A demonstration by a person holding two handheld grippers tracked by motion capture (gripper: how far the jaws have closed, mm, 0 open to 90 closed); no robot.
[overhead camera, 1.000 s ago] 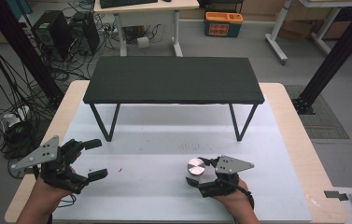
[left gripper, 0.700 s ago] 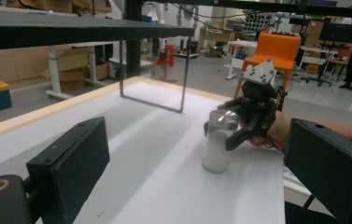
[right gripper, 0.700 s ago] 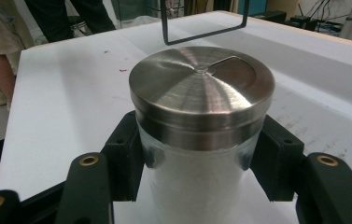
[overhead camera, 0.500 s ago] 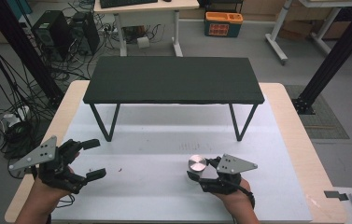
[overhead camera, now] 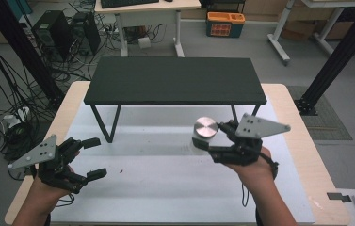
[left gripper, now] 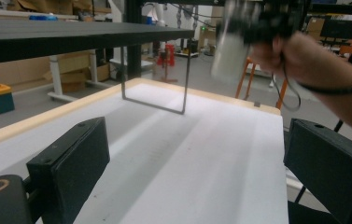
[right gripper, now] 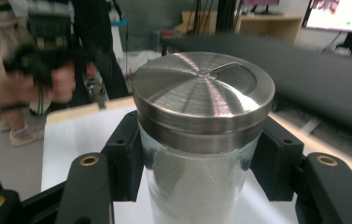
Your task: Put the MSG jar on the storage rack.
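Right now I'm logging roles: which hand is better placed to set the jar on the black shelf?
Right. The right tool is shut on the jar, lifted near the black shelf. The left tool is open, farther back.

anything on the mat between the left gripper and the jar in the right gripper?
Nothing: in the high view, only bare white mat lies between the open left gripper and the jar.

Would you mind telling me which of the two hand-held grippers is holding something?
The right hand-held gripper: its jaws clamp a glass jar with a steel lid. The left hand-held gripper is open and empty.
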